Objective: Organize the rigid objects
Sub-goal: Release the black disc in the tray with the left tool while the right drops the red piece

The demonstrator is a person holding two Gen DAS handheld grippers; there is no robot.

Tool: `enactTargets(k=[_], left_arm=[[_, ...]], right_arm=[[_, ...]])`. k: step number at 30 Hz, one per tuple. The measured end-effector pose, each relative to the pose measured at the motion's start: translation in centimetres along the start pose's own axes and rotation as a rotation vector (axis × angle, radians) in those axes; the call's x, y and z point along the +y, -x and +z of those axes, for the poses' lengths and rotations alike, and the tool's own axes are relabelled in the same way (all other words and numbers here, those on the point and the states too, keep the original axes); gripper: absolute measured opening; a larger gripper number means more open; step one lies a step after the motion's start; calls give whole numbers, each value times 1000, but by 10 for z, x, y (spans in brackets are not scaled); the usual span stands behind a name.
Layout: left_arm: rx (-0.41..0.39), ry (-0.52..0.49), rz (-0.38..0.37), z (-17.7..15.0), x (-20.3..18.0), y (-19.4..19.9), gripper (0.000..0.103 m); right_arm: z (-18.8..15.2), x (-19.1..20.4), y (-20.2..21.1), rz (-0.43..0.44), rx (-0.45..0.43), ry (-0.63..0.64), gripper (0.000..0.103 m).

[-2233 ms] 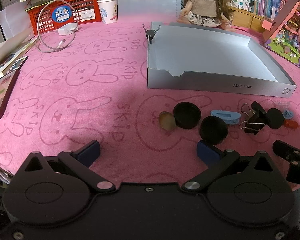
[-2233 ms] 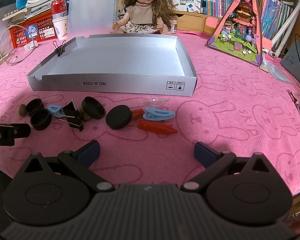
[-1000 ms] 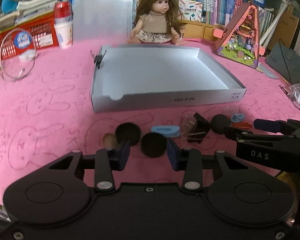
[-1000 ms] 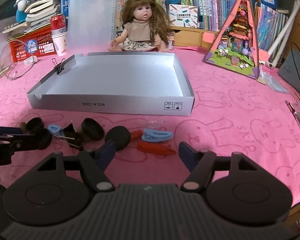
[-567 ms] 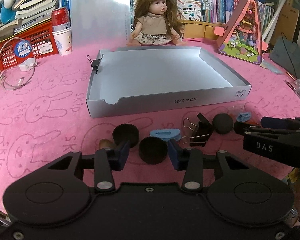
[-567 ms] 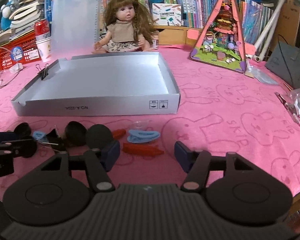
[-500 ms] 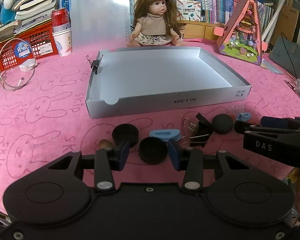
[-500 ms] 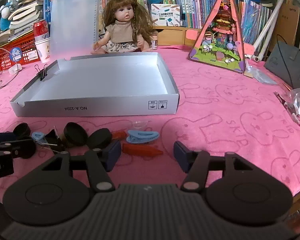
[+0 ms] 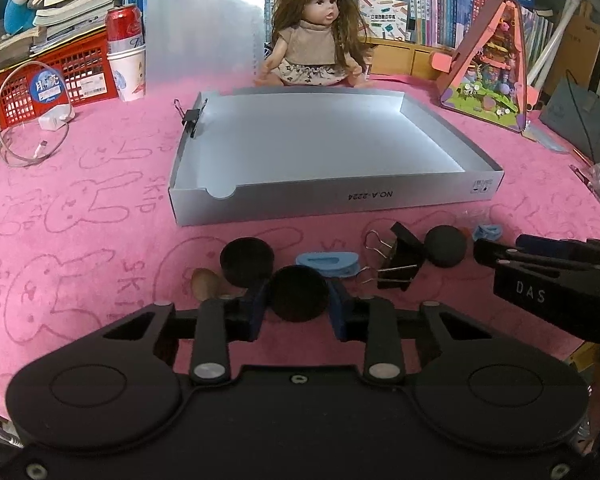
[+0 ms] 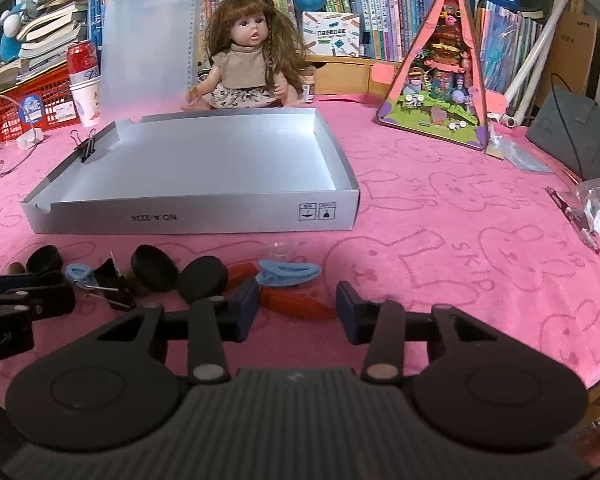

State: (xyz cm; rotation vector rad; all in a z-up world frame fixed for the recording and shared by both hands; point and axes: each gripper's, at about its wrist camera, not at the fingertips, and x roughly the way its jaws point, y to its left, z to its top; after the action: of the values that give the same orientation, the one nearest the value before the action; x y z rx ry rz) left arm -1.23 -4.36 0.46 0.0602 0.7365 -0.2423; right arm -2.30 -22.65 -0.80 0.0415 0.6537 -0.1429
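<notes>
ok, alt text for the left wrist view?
The left gripper has just closed on a black cap on a pink cloth. Beyond it lie another cap, a blue clip and a binder clip, in front of an empty grey tray. The right gripper enters from the right.

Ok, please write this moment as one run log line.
left gripper: closed on black cap | right gripper: jaws closing around red piece | tray: empty

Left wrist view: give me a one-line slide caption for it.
Left gripper closing its fingers on a black round cap, before the empty silver tray on the pink cloth.
</notes>
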Motion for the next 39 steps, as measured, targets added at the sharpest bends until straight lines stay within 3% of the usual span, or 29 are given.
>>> enactTargets(k=[20,33,39], left_arm=[[-29,59,-2,37,10,12,30],[-56,72,18,78,15,-3,30],[-31,92,-4,95,18,-19,30]], right_arm=[[26,3,5,78,-19,38,47],[59,5,-16,106,-38,45,47],[72,6,-28,133,-27,50,47]])
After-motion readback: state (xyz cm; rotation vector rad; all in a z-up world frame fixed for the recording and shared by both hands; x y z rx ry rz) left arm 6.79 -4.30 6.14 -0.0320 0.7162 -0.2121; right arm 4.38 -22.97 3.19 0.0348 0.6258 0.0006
